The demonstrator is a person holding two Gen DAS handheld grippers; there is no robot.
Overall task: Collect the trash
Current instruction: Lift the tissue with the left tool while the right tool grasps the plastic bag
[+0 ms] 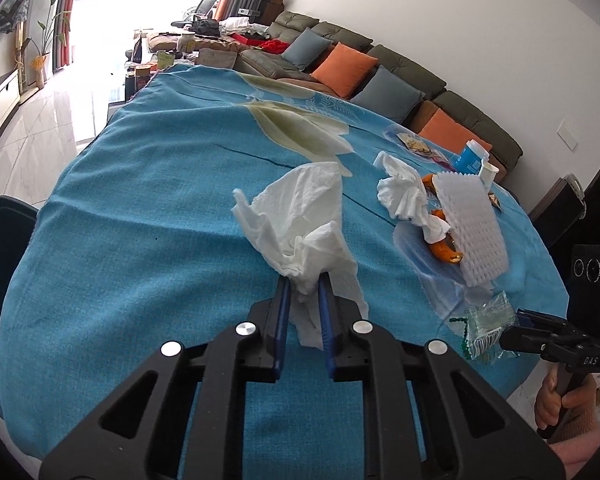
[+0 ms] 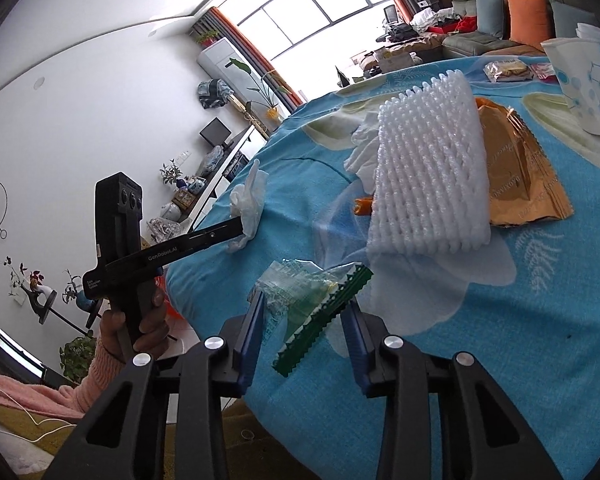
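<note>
My left gripper (image 1: 304, 282) is shut on a crumpled white tissue (image 1: 300, 216) and holds it just above the blue tablecloth (image 1: 140, 208). It also shows in the right wrist view (image 2: 242, 226) with the tissue (image 2: 248, 200). My right gripper (image 2: 306, 304) has its jaws around a clear green-edged plastic wrapper (image 2: 312, 304) at the table's near edge; the jaws stand fairly wide. In the left wrist view this gripper (image 1: 514, 326) touches the wrapper (image 1: 486, 324).
More trash lies on the cloth: a white foam net (image 2: 428, 176), a gold wrapper (image 2: 520, 172), another crumpled tissue (image 1: 404, 196), orange peel (image 1: 446, 250), a clear plastic bag (image 2: 440, 280). A paper cup (image 2: 584, 84) and snack packet (image 2: 508, 70) stand farther back. A dark bin (image 1: 0, 280) is left of the table.
</note>
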